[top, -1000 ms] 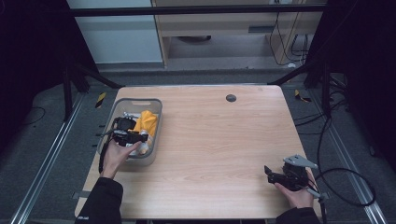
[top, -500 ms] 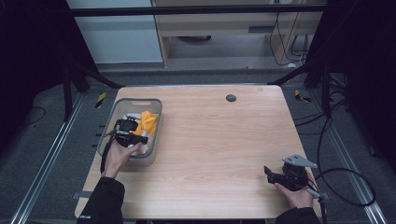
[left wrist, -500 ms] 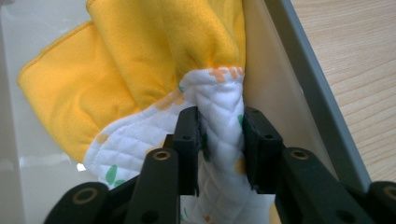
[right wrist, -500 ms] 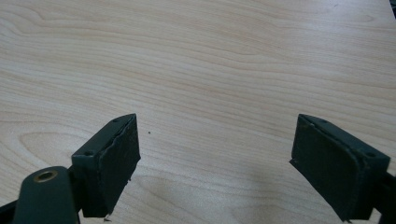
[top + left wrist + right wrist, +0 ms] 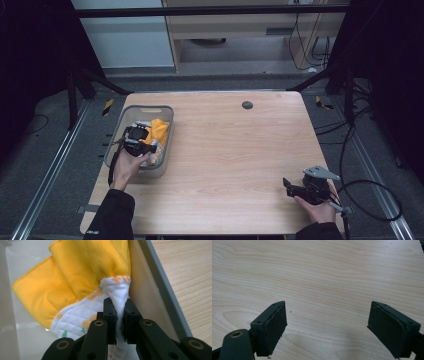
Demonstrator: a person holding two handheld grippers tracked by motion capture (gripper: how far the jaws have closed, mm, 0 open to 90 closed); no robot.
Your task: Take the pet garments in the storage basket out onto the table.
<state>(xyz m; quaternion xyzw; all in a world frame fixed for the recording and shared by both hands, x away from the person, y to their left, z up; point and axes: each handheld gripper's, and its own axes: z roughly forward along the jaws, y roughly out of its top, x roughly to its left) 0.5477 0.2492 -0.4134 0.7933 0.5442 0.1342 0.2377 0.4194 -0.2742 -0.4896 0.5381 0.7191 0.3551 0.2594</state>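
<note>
Yellow cloth (image 5: 82,272), fleecy, with a white quilted underside printed in orange and green, lies bunched inside the grey bin (image 5: 165,145) at the table's (image 5: 240,150) left edge. Left gripper (image 5: 120,312) is inside the bin, jaws clamped on a pinched white fold of the cloth, close to the bin's right wall. Left hand (image 5: 127,165) reaches in over the near rim. Right gripper (image 5: 327,322) rests at the table's near right corner, jaws spread wide over bare wood, gripping nothing.
</note>
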